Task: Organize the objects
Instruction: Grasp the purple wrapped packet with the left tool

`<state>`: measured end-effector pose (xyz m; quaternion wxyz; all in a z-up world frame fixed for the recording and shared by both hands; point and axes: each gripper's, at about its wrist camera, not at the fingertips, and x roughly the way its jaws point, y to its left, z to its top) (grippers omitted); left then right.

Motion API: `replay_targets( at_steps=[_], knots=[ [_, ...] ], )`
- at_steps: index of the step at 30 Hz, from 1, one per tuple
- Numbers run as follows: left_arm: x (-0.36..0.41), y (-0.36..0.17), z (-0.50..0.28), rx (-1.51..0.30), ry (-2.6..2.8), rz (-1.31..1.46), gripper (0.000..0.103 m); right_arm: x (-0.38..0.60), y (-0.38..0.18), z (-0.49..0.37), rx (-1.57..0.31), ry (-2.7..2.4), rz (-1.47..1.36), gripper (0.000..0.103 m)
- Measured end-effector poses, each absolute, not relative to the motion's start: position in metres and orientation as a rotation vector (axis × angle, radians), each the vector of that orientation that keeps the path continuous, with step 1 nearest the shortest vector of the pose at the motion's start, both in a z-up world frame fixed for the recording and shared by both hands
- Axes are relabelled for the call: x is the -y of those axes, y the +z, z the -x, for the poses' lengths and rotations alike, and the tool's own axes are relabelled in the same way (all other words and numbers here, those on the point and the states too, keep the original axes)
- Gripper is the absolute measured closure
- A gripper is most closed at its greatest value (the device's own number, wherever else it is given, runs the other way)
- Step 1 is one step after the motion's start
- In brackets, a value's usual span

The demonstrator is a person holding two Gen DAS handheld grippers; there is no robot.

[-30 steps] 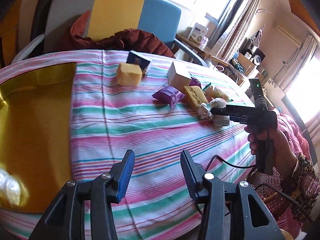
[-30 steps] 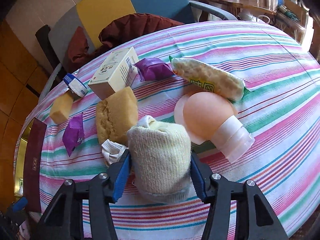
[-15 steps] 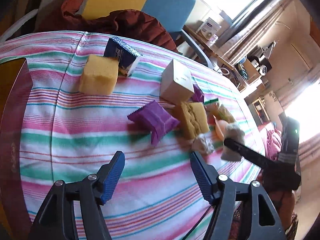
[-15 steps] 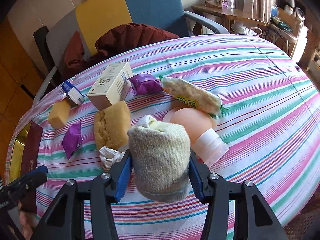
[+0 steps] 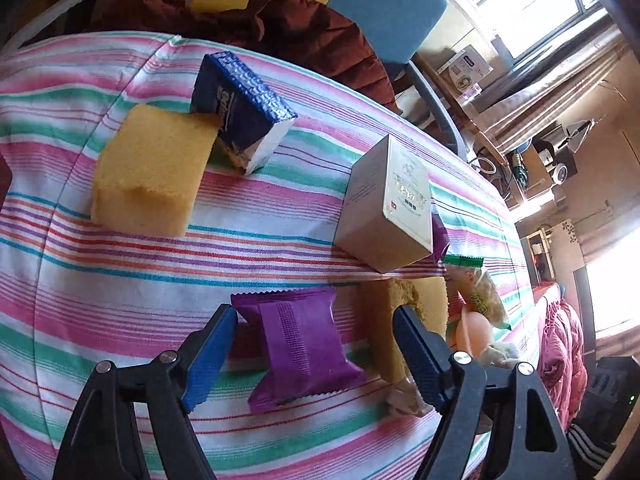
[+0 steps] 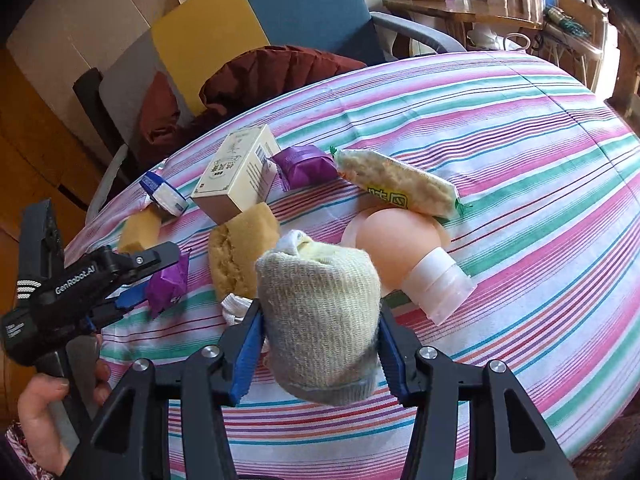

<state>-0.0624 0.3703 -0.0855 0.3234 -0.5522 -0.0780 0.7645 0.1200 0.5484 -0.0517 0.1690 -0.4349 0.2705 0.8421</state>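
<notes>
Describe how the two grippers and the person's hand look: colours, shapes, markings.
Both the left gripper and the right gripper have black angular frames, silver screws and ribbed blue finger pads. The left body carries white "GenRobot.AI" lettering and white stripes. A bare left hand grips its handle; a patterned sleeve edge shows.

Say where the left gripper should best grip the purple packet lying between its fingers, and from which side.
Probably across the puffed middle of the purple packet, coming down from above with the open left gripper. It lies flat on the tablecloth, its crimped ends are thin, and the brown sponge crowds its right side, so keep the right finger close to the packet.
</notes>
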Motion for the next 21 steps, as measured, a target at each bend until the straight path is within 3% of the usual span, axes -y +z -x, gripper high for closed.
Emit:
replay_targets(
  at_steps=[2,4,5,9,15,21],
  knots=[
    [-0.37,-0.085,0.058,0.158,2.036,1.393,0.027,-0.549,-0.052,-0.119,-0.78,2.395,1.236,0.05],
    [-0.366,-0.087,0.052,0.094,2.082,1.343,0.048,-0.549,-0.052,-0.119,-0.781,2.399,1.236,0.05],
    [-0.363,-0.088,0.049,0.059,2.101,1.318,0.053,-0.548,-0.052,-0.119,-0.783,2.403,1.235,0.05],
    [-0.354,-0.089,0.039,-0.034,2.109,1.227,0.065,-0.546,-0.052,-0.118,-0.782,2.414,1.242,0.05],
    [-0.338,-0.09,0.016,-0.142,2.123,1.088,0.067,-0.54,-0.052,-0.116,-0.781,2.448,1.237,0.05],
    [-0.322,-0.088,0.01,-0.099,2.123,1.072,0.068,-0.527,-0.044,-0.114,-0.77,2.559,1.194,0.05]
  ],
)
